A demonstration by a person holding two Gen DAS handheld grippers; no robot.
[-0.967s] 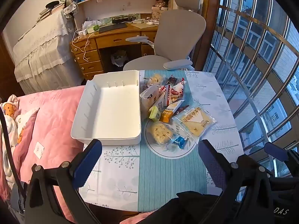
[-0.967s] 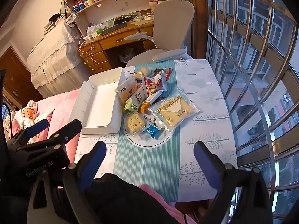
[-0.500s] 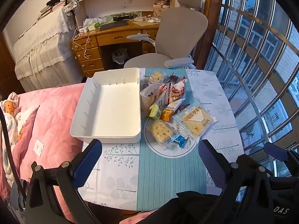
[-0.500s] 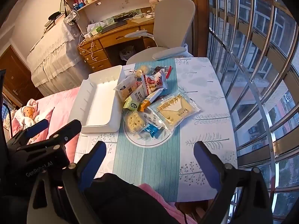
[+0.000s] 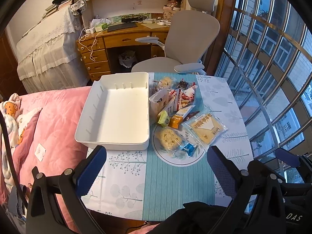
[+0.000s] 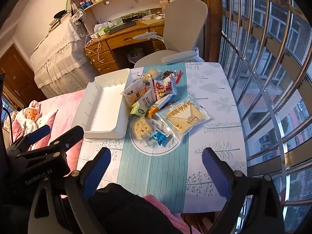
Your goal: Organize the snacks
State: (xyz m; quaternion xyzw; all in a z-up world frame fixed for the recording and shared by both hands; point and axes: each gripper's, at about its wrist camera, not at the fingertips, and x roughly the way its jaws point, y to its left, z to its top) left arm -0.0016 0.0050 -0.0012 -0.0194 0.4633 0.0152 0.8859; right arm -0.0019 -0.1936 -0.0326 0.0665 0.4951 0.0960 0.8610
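An empty white storage tray [image 5: 85,134] [image 6: 109,133] sits on the left of a small table. A pile of several wrapped snacks lies to its right: a large yellow cracker pack [image 5: 204,125] [image 6: 183,116], a round cookie pack [image 5: 169,137] [image 6: 140,127], a small green packet [image 5: 163,119] [image 6: 138,110], a small blue candy [image 5: 190,148] [image 6: 159,138]. My left gripper [image 5: 157,166] is open and empty above the table's near edge. My right gripper [image 6: 156,166] is open and empty, also at the near edge.
A pink bed [image 5: 48,120] adjoins the table's left side. A grey office chair [image 5: 187,44] and a wooden desk [image 5: 117,39] stand behind. A barred window [image 5: 273,68] runs along the right. The table [image 5: 165,185] carries a teal-striped cloth.
Both grippers have tilted slightly so the table sits a little lower in view. Nothing on the table has moved; both stay open.
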